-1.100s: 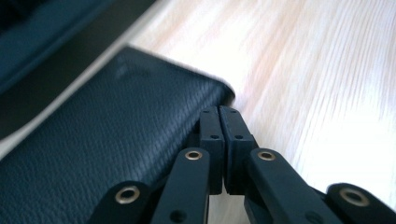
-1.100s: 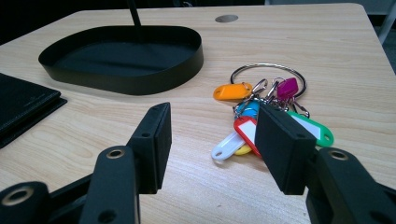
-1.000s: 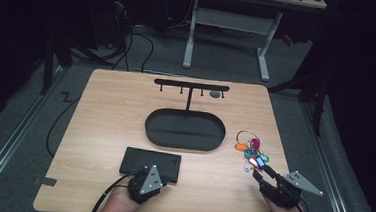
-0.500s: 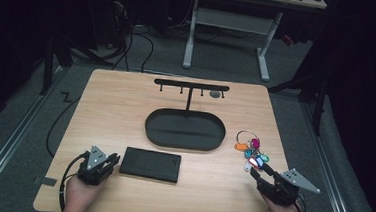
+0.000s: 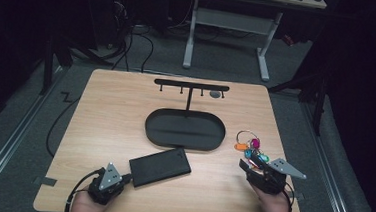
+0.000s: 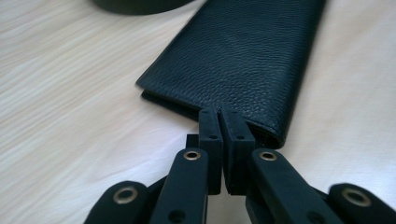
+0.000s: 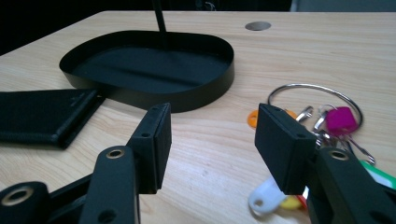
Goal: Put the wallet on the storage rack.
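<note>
A: What is the black thing near the lower middle of the high view?

B: A wallet — flat, oblong, pebbled black leather, lying at a slant on the pale wood-grain table. In the left gripper view its folded edge shows a seam and a rounded corner.

A: And the left gripper?

B: It sits low at the bottom left of the high view, held in a hand and pointing toward the wallet's near end. Its jaws are pressed together with nothing between them, and their tips meet the wallet's short edge.

A: The other side?

B: The right gripper is at the lower right, held in a hand with a grey three-cornered plate on top. Its jaws stand partly apart and empty — the tips are just beside a bunch of keys: a metal ring with pink, orange, white and green plastic tags.

A: What lies behind?

B: An oval black tray with a low metal wall, in the middle of the frame; a thin post rises from it to a hook bar.
</note>
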`<state>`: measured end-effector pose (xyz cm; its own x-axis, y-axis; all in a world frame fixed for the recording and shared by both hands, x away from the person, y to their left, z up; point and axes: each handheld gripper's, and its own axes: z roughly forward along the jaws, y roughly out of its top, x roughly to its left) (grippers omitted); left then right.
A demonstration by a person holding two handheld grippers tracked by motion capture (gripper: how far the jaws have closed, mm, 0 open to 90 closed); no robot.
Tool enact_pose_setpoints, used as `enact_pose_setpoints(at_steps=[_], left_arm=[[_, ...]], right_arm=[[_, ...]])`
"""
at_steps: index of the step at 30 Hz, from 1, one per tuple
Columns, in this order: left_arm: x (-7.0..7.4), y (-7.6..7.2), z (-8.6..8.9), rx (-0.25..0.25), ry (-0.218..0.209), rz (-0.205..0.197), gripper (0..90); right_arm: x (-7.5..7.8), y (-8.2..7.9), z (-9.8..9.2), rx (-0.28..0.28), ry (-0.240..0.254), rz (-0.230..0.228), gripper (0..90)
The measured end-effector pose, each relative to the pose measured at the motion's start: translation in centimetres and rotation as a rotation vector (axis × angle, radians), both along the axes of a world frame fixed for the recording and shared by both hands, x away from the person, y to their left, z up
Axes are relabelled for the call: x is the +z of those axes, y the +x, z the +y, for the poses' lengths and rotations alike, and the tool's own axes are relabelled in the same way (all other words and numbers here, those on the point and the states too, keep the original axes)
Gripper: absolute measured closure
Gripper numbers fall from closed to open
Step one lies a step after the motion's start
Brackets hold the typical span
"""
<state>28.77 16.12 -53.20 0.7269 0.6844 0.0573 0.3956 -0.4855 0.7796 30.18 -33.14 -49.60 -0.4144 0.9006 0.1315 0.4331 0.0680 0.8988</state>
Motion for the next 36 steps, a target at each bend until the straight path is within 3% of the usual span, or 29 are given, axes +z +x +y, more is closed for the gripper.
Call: enact_pose_setpoints(at_steps=[1,3,6,8,11,16,18,19,20,24,25,28,29,36], left_arm=[[0.1,-0.6,-0.7,-0.037,-0.003,-0.002,85.7],[0.3,-1.1,-1.0,-0.057,0.012,-0.019,80.0],[0.7,-1.5,-0.8,-0.056,-0.002,-0.042,77.6],[1.2,-1.8,-0.5,-0.053,-0.034,-0.089,76.3],[1.5,-1.9,-0.9,-0.070,-0.046,-0.132,69.2],[1.5,-1.4,-3.2,-0.124,0.016,-0.161,49.2],[1.4,-1.1,-3.9,-0.144,0.031,-0.168,44.7],[1.3,-0.8,-4.9,-0.165,0.064,-0.181,42.6],[1.3,-0.8,-4.9,-0.165,0.064,-0.181,41.0],[0.9,-0.4,-6.7,-0.210,0.129,-0.199,38.1],[0.7,-0.4,-7.5,-0.225,0.169,-0.217,37.7],[0.5,-0.2,-8.1,-0.244,0.193,-0.220,37.4],[0.3,0.0,-8.5,-0.247,0.200,-0.200,36.1],[0.0,0.6,-8.6,-0.247,0.189,-0.210,35.4]], right_arm=[[0.0,0.2,0.2,0.006,-0.001,0.000,46.7],[-0.1,0.4,0.5,0.015,-0.003,0.004,46.6],[-0.1,0.5,0.7,0.018,-0.004,0.004,46.6],[-0.1,0.6,0.7,0.021,-0.006,0.006,46.6],[-0.2,0.4,0.6,0.015,-0.004,0.010,46.6],[-0.4,-0.7,-0.4,-0.018,-0.004,0.016,46.6],[-0.4,-0.9,-0.6,-0.024,-0.005,0.017,46.6],[-0.5,-1.4,-1.2,-0.041,-0.006,0.019,46.6],[-0.5,-1.4,-1.2,-0.041,-0.006,0.019,46.6],[-0.4,-3.0,-2.5,-0.091,-0.001,0.020,46.6],[-0.4,-3.3,-2.8,-0.099,0.000,0.019,46.6],[-0.5,-3.9,-3.2,-0.115,0.001,0.021,46.6],[-0.5,-4.3,-3.6,-0.129,-0.001,0.021,46.6],[-0.6,-5.0,-4.2,-0.154,0.007,0.025,46.6]])
